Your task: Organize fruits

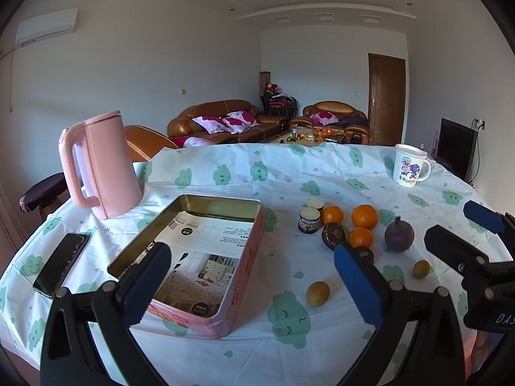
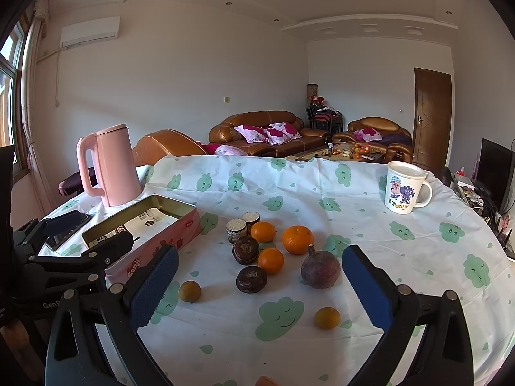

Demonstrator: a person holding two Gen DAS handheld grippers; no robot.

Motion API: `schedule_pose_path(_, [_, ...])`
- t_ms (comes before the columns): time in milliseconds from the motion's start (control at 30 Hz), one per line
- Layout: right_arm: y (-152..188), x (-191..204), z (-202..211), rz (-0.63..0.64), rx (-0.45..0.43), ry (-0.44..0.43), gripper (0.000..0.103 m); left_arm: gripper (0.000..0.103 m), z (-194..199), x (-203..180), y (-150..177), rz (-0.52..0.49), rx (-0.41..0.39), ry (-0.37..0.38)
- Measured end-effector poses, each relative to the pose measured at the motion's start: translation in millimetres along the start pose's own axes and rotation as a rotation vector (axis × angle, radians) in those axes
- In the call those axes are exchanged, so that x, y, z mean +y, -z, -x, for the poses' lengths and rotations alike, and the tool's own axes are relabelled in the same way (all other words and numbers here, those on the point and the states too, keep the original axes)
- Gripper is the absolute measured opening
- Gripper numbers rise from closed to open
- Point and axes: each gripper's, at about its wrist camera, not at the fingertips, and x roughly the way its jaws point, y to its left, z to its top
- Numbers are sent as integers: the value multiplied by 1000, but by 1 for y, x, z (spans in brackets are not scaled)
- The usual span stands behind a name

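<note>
An open pink tin box point(image 1: 248, 257) point(image 2: 180, 230) lies on the table with only a printed card inside. To its right lie three oranges point(image 1: 364, 216) point(image 2: 297, 239), a purple mangosteen point(image 1: 399, 234) point(image 2: 320, 271), two dark brown fruits point(image 1: 333, 235) point(image 2: 251, 279) and two small yellow-green fruits point(image 1: 318, 293) point(image 2: 190, 291). My left gripper point(image 1: 254, 283) is open and empty above the box's near right corner. My right gripper point(image 2: 260, 286) is open and empty, hovering before the fruit cluster; it also shows in the left wrist view point(image 1: 463, 231).
A pink kettle point(image 1: 99, 164) point(image 2: 109, 164) stands at the back left. A phone point(image 1: 61, 263) lies left of the box. Two small jars point(image 1: 309, 219) point(image 2: 238, 229) stand behind the fruits. A cartoon mug point(image 1: 408, 165) point(image 2: 404, 188) stands at the far right.
</note>
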Motion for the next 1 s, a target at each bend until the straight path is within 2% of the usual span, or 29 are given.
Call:
schedule_pose_path(433, [5,-2,-3,-6,10,2,102,103,-2,-2,5,-6,6,1])
schedule_pose_path(833, [21,-20,-27,-25,65,16,102,103,-23,-14,16,-25,61,6])
schedule_pose_path(1000, [30,-35,-34,-26,86,56,102,103,-34,-19,21,-35,84,35])
